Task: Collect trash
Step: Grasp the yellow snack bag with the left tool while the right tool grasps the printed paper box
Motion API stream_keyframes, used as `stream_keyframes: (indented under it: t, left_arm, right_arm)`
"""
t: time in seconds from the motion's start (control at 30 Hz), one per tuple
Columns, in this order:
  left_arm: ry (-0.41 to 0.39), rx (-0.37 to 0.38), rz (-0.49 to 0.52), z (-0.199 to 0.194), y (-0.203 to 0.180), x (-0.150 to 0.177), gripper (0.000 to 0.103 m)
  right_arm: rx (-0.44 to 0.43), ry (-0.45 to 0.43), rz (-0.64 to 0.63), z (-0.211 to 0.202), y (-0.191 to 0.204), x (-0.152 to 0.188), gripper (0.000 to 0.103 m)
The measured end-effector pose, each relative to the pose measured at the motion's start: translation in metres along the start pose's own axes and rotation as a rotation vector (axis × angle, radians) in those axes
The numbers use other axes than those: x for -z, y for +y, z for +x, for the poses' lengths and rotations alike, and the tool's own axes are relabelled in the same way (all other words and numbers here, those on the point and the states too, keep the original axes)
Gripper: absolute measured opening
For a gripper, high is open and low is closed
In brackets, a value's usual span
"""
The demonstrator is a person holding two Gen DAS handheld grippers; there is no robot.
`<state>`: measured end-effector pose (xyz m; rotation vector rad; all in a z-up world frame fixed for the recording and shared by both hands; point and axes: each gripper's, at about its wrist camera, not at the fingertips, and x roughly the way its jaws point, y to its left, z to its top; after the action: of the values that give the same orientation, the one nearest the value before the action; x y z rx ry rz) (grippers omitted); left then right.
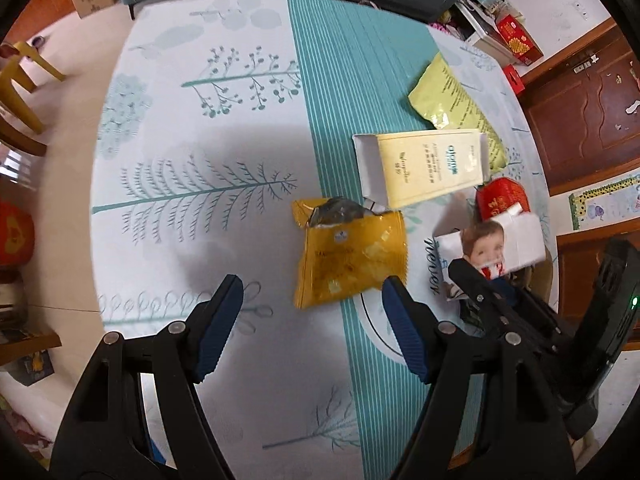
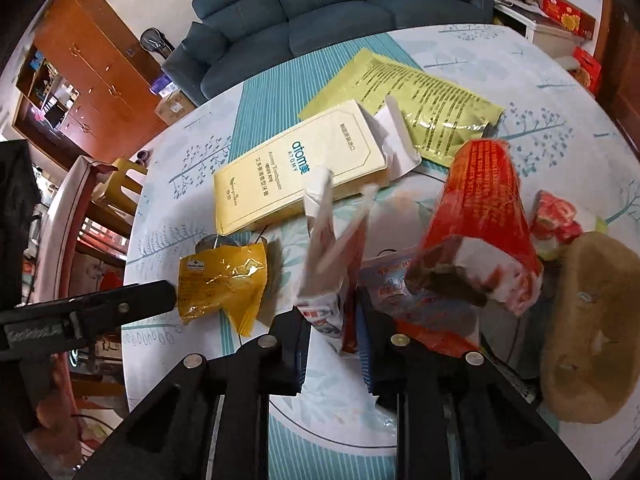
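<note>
My left gripper [image 1: 312, 300] is open and empty, just short of a torn orange snack wrapper [image 1: 348, 252] lying flat on the table. My right gripper [image 2: 334, 320] is shut on a white carton with a child's face [image 1: 504, 242], held upright above a white plate [image 2: 360, 420]; the carton also shows in the right wrist view [image 2: 328, 260]. A pale yellow toothpaste box [image 1: 424, 166] and a yellow-green foil pouch [image 1: 452, 100] lie beyond. A red carton [image 2: 476, 208] stands on the plate. The orange wrapper also shows in the right wrist view [image 2: 224, 276].
The round table [image 1: 200, 140] has a white leaf-print cloth with a teal stripe. A brown oval basket [image 2: 588, 328] sits at the right. A red and white wrapper [image 2: 556, 216] lies behind it. A dark sofa [image 2: 320, 12], wooden cabinets and chairs surround the table.
</note>
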<state>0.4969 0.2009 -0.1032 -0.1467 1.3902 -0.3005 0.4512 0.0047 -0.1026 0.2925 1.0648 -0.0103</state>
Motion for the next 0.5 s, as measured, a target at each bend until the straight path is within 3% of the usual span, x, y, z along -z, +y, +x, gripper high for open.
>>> stream_keyframes:
  t: [0.17, 0.5]
  left_arm:
    - [0.049, 0.034, 0.010, 0.019, -0.005, -0.010, 0.069]
    - [0.103, -0.007, 0.064, 0.046, -0.039, -0.021, 0.069]
  right_arm:
    - [-0.037, -0.013, 0.008, -0.006, -0.004, 0.004, 0.018]
    - [-0.099, -0.014, 0.051, -0.031, -0.014, 0.019, 0.017]
